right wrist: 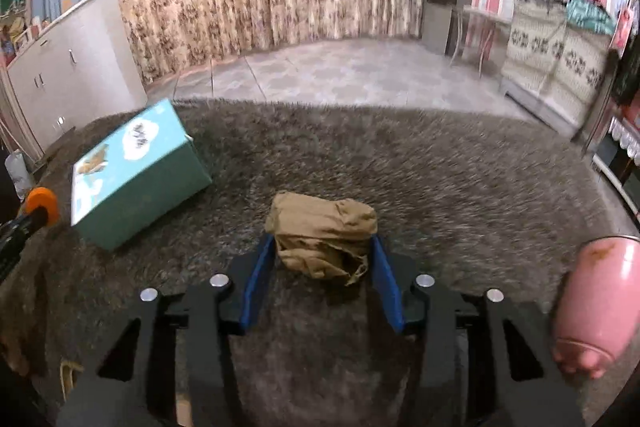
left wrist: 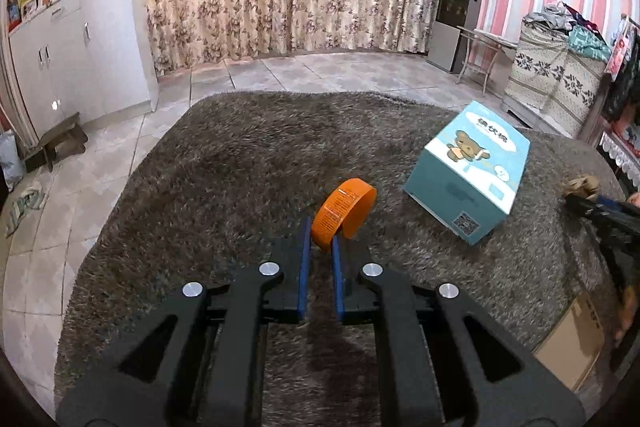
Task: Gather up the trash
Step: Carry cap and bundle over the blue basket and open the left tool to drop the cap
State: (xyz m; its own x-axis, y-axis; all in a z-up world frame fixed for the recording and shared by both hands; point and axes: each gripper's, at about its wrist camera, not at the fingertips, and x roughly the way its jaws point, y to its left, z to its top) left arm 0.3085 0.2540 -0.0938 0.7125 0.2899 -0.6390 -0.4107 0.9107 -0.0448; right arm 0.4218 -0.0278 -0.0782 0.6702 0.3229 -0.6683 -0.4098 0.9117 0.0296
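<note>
In the left wrist view, the left hand-held gripper [left wrist: 321, 241] sits at lower centre, its blue pads pinched on the edge of an orange plastic lid [left wrist: 344, 213] held above the shaggy grey rug [left wrist: 240, 167]. A teal tissue box [left wrist: 468, 171] lies tilted on the rug to the right. The right hand-held gripper enters at the far right edge.

In the right wrist view, the right hand-held gripper [right wrist: 323, 255] at lower centre clasps a crumpled brown paper wad [right wrist: 322, 231] between its pads. The tissue box lies at left, the orange lid at the far left edge, and a pink piggy bank [right wrist: 592, 307] at lower right.
</note>
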